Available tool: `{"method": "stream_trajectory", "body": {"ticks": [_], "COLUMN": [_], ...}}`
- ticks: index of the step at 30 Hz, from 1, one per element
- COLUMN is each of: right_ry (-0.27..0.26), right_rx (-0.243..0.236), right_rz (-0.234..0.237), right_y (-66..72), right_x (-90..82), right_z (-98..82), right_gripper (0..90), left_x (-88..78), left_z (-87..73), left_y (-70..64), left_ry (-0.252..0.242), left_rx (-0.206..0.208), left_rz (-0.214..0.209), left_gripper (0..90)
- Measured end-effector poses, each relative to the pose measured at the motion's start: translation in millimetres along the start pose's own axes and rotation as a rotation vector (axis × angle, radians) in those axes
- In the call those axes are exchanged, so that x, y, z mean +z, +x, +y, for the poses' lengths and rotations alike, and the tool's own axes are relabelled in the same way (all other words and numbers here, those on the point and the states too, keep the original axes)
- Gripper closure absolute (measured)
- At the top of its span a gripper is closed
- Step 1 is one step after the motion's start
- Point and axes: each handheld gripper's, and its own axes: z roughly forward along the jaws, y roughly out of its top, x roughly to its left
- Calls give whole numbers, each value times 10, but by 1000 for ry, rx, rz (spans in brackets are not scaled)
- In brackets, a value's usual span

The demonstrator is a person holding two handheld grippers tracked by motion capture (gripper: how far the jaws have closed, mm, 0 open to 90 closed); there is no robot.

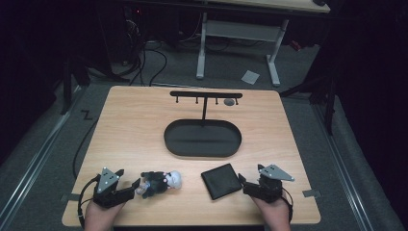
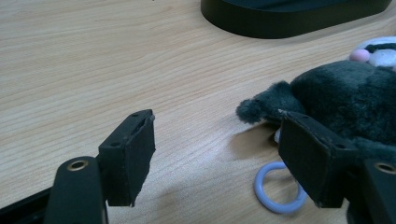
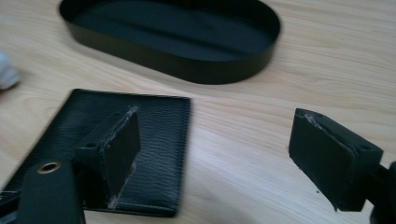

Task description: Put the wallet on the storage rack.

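On the table (image 1: 130, 120), near the front edge, the left gripper (image 1: 136, 185) lies low with its jaws spread wide and nothing pressed between them. In the left gripper view its tips (image 2: 219, 154) frame bare wood, while the plush toy (image 2: 345, 100) sits just beside the right-hand jaw; whether that jaw brushes the dark fur is hard to tell from this angle. A pale ring (image 2: 279, 189) lies on the wood under that same jaw, next to the toy. From above, the toy (image 1: 159, 182) lies on its side, its white head pointing toward the middle of the table.

The right gripper (image 1: 242, 183) sits at the wallet (image 1: 221, 181), which lies flat just right of the toy. Its jaws stand wide apart and grip nothing. In the right gripper view the gripper (image 3: 212, 149) has one jaw over the wallet (image 3: 154, 130) and the other over bare wood.

Beyond both things stands an oval black tray (image 1: 169, 144), with a T-shaped stand (image 1: 206, 95) rising from its far side.
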Motion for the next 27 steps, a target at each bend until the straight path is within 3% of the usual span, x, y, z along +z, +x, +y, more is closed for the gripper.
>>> {"method": "stream_trajectory", "body": {"ticks": [2,5,13,15,17,20,27], "right_ry": [0,6,23,26,27,32,34], "right_rx": [-4,-54,-122,-126,-145,-163,-158], "right_rz": [9,51,122,127,157,170,168], "right_y": [42,265,646,678,813,893,882], "right_x": [9,71,200,211,257,282,291], "right_z": [6,38,50,49,52,51,50], "right_gripper": [173,178,196,197,202,209,210], "left_x": [2,5,11,11,13,9,8], "left_z": [0,0,-2,-3,-3,-3,-4], "left_y": [-2,-4,-2,-3,-6,-4,8], "left_ry": [-1,1,8,8,6,6,9], "left_rx": [1,8,12,12,14,16,14], "left_rz": [-1,-4,-9,-10,-10,-9,-10], "left_gripper": [277,277,277,277,278,277,278]}}
